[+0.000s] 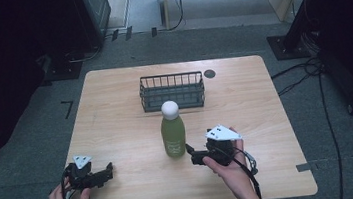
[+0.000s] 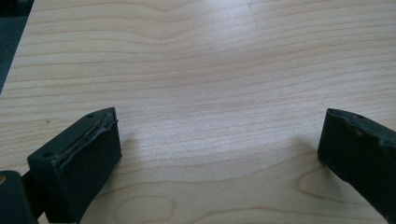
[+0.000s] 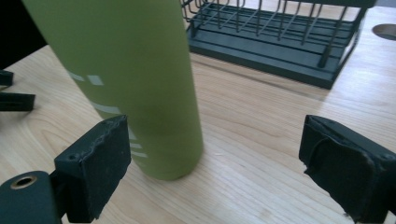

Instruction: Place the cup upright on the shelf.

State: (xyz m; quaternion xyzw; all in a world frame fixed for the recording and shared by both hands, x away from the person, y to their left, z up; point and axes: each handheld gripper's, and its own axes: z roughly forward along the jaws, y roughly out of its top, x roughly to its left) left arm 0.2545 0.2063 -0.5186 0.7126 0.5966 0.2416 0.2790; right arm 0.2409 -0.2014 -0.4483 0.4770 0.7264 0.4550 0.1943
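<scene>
A green bottle with a white round cap stands upright in the middle of the wooden table. My right gripper lies just right of the bottle's base, jaws pointing at it. In the right gripper view the bottle rises close ahead, just beyond the left jaw, and my right gripper is open with no pad pressing on it. My left gripper rests near the front left edge. It is open over bare wood.
A dark wire basket stands behind the bottle toward the table's far side, also seen in the right gripper view. A round cable hole lies beside it. Cables and stands crowd the floor around the table.
</scene>
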